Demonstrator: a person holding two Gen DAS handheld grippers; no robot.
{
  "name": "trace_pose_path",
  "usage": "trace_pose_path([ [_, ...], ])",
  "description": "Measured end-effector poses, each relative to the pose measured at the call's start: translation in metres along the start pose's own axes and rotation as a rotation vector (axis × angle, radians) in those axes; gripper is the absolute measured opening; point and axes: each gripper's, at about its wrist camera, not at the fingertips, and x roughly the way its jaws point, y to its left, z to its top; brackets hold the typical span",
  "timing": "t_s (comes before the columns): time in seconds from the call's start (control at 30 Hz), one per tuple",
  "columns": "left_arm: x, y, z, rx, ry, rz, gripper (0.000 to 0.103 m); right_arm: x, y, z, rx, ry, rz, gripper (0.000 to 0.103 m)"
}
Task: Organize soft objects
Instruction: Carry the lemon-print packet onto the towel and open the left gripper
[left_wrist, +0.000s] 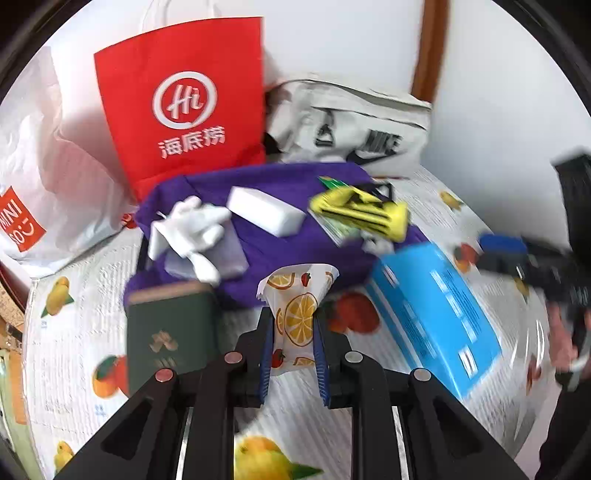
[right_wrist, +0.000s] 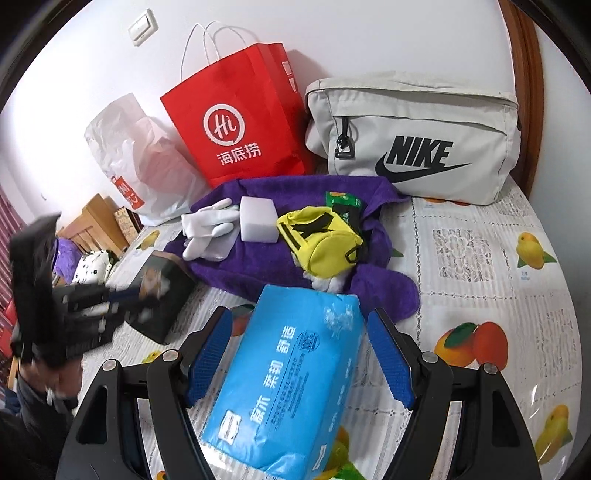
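Left claw (left_wrist: 293, 332) pinched a fruit-print packet (left_wrist: 297, 306) clear of the surface, likely for sorting, while right claw (right_wrist: 299, 354) stood wide, straddling the blue tissue pack (right_wrist: 291, 384) ungripped

Glossy plastic tissue pack (right_wrist: 288, 373), fuzzy towel (right_wrist: 295, 236)
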Motion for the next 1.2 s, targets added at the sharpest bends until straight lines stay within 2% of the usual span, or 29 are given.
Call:
trace_pose_path([
  [0.17, 0.017, 0.021, 0.026, -0.065, -0.004, 0.033, 0.019, 0.004, 0.001, 0.0, 0.006, 0.01, 0.01, 0.075],
  [0.23, 0.027, 0.028, 0.035, -0.088, 0.009, 0.008, 0.019, 0.007, 0.003, 0.003, -0.005, 0.011, -0.002, 0.075],
  [0.37, 0.049, 0.037, 0.048, -0.136, 0.036, 0.023, 0.019, 0.014, 0.003, 0.01, -0.01, 0.008, -0.018, 0.075],
  [0.77, 0.106, 0.055, 0.065, -0.214, 0.148, 0.05, 0.02, 0.029, 0.008, 0.017, -0.047, 0.021, -0.049, 0.075],
  [0.97, 0.127, 0.057, 0.069, -0.226, 0.222, 0.069, 0.025, 0.037, 0.004, 0.018, -0.045, 0.034, -0.052, 0.075],
  [1.0, 0.128, 0.057, 0.069, -0.228, 0.222, 0.077, 0.028, 0.037, 0.003, 0.017, -0.044, 0.036, -0.055, 0.075],
  [1.1, 0.132, 0.055, 0.071, -0.222, 0.236, 0.099, 0.055, 0.035, 0.001, 0.015, -0.038, 0.039, -0.061, 0.075],
  [1.2, 0.129, 0.05, 0.073, -0.214, 0.225, 0.109, 0.062, 0.032, 0.001, 0.011, -0.034, 0.039, -0.066, 0.075],
])
